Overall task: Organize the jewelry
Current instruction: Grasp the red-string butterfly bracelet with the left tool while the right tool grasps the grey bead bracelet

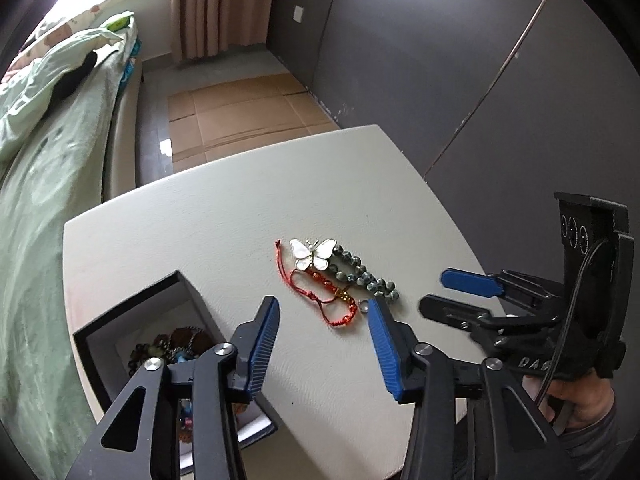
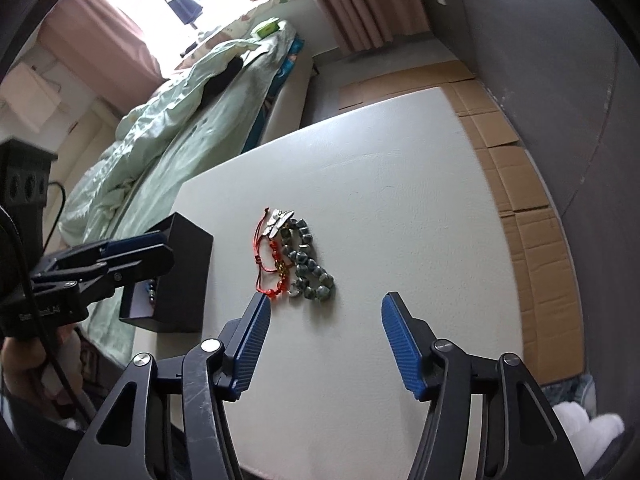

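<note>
- We judged the red cord bracelet (image 1: 326, 300) light and limp, likely to drape and snag; its knotted middle looked the surest place to pinch.
- The green bead bracelet (image 1: 362, 276) seemed heavier and slippery (round beads roll), and the butterfly brooch (image 1: 313, 254) stiff but perhaps fragile at the wings.
- All three lay bunched and touching on the white table (image 1: 224, 208), beside the open black box (image 1: 132, 312), which already held some pieces.
- Our left gripper (image 1: 324, 334) stood unclenched and empty, the cord's near end just ahead between its fingertips.
- Our right gripper (image 2: 326, 330) was likewise parted, holding nothing, with the beads just beyond its tips.
</note>
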Action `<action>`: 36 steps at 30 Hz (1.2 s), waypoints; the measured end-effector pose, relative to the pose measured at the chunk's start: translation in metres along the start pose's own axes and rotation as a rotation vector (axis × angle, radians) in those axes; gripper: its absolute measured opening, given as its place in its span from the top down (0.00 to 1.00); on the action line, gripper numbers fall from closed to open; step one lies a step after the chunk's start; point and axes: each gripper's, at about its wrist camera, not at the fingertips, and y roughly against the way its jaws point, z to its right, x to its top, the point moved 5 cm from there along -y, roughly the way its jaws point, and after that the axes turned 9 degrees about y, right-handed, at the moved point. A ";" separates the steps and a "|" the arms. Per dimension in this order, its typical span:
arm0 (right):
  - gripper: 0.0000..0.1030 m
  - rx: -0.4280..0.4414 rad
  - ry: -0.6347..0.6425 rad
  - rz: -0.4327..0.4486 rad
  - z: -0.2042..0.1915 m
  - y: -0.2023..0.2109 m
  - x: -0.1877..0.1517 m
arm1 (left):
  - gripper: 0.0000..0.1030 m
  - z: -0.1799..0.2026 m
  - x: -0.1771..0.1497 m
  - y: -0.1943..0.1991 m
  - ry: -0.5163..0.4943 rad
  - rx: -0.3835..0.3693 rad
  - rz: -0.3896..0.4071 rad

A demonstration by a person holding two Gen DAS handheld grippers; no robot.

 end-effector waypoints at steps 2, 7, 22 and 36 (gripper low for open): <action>0.46 0.003 0.020 -0.010 -0.002 -0.008 0.004 | 0.59 0.000 0.004 -0.005 0.007 0.004 -0.015; 0.47 0.006 0.070 -0.041 -0.011 -0.031 0.013 | 0.64 -0.009 0.013 -0.014 0.038 0.037 -0.033; 0.90 0.018 0.049 -0.005 0.003 -0.029 0.013 | 0.64 0.000 0.020 -0.052 0.044 0.032 -0.145; 0.90 0.079 -0.092 0.147 0.016 0.031 0.002 | 0.63 0.021 0.006 -0.088 0.030 0.131 -0.205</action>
